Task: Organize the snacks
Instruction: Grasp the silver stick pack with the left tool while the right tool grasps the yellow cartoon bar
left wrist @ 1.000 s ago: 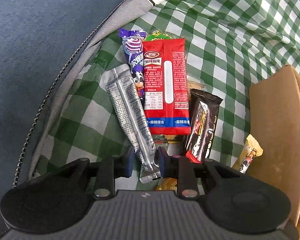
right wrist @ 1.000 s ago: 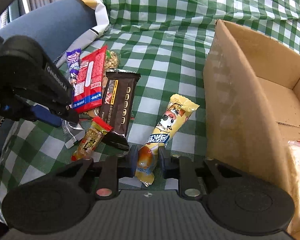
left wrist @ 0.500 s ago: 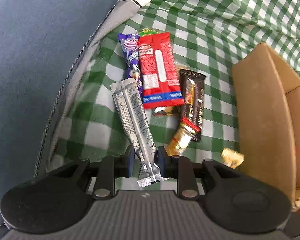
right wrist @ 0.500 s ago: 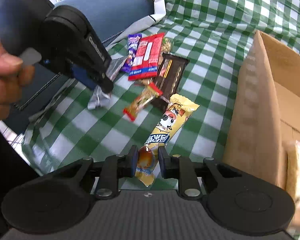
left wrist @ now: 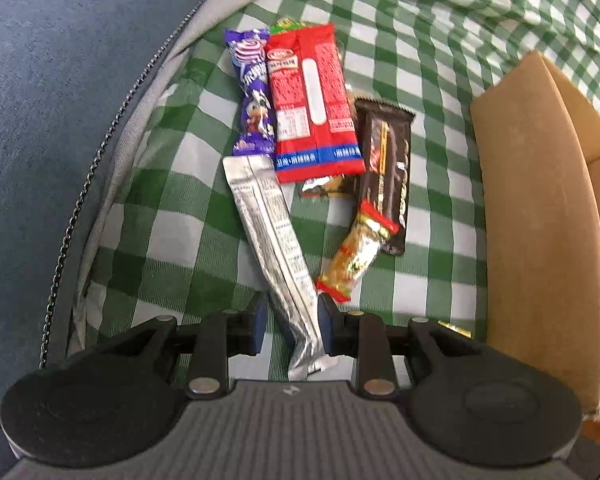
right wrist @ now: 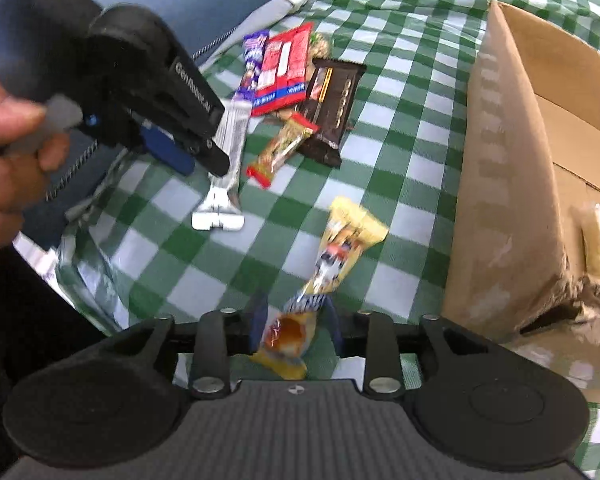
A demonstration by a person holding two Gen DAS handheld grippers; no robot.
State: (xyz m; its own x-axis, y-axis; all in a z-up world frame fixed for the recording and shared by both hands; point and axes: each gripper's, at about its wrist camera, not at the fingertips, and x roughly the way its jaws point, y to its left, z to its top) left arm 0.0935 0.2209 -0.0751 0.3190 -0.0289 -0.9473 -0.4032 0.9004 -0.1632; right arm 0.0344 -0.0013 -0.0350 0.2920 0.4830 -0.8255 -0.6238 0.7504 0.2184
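Holding one snack each, lifted to go in the brown box (right wrist: 500, 184) at 3 o'clock: left gripper (left wrist: 291, 322) clamped on silver pack (left wrist: 274, 236), right gripper (right wrist: 296, 328) clamped on yellow pack (right wrist: 332, 256), other snacks (left wrist: 312, 100) at 12 o'clock on the checked cloth (left wrist: 172, 208).
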